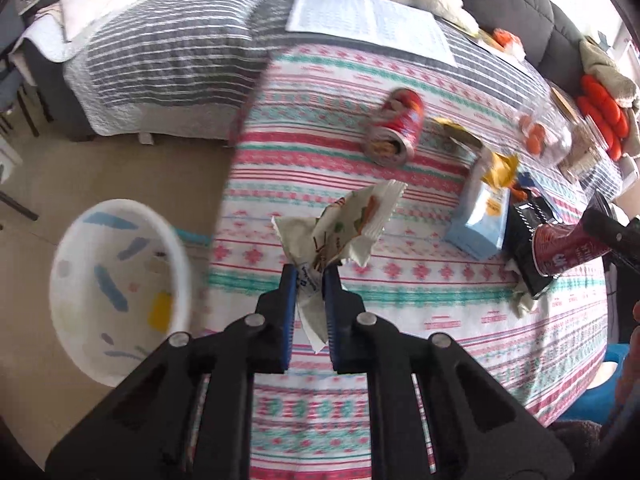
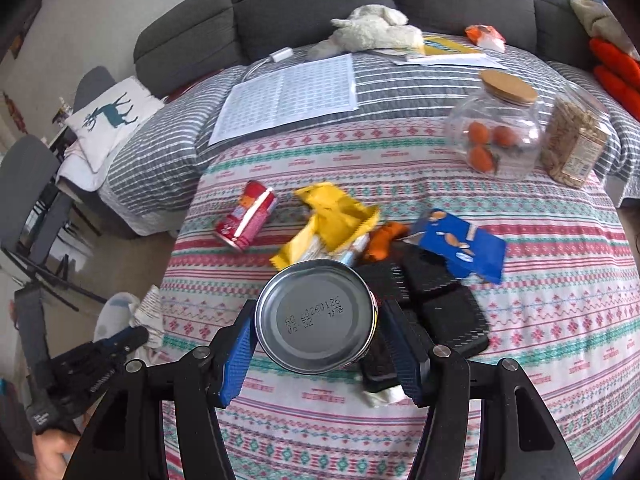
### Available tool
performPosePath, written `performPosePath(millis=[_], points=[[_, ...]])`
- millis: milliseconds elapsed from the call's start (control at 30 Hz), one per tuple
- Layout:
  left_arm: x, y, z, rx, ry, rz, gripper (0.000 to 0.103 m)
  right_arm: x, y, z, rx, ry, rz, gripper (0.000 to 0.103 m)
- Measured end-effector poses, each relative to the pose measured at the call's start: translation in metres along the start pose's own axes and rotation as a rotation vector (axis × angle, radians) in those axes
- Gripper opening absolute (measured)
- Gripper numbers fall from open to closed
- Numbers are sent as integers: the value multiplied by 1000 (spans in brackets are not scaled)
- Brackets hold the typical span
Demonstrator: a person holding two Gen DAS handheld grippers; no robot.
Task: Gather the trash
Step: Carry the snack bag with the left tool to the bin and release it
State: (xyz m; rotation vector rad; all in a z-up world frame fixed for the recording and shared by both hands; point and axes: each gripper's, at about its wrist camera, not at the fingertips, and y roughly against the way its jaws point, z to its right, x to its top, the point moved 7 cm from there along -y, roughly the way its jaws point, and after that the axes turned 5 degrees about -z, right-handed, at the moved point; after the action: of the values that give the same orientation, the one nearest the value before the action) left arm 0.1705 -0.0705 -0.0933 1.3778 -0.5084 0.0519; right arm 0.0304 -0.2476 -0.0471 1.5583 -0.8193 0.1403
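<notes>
My left gripper (image 1: 310,280) pinches a crumpled wrapper (image 1: 340,228); my right gripper (image 2: 320,332) clamps a can (image 2: 316,316), which could slip sideways before reaching the bin (image 1: 120,280)

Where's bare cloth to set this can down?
Free: near the table edge, right of the black trays; also between the printed sheet and the red can. Crowded: around the yellow wrapper and blue box.
</notes>
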Motion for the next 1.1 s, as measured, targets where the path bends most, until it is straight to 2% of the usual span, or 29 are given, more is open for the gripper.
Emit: performPosePath(millis=[233,600,767,833,900,1000,1100], points=[[-6,11,-66,54,86,18,15,-1,-21,-51,35,56,-24,62],[-20,15,-138,106,174,11,16,-17,-52,-129,85,158,-72,62],[-27,8,-164,116,204,-14,23,-23,-64,-154,98,186,-86,62],[-29,5,-173,113,216,-25,36,-26,-68,-165,105,198,-90,62],[-31,4,-181,114,236,-30,63,-30,-72,-174,112,209,-96,62],[-32,6,-191,133,256,-30,79,-35,-80,-190,117,227,-106,62],[-38,9,-201,154,265,-41,86,-40,-85,-202,121,246,-111,62]])
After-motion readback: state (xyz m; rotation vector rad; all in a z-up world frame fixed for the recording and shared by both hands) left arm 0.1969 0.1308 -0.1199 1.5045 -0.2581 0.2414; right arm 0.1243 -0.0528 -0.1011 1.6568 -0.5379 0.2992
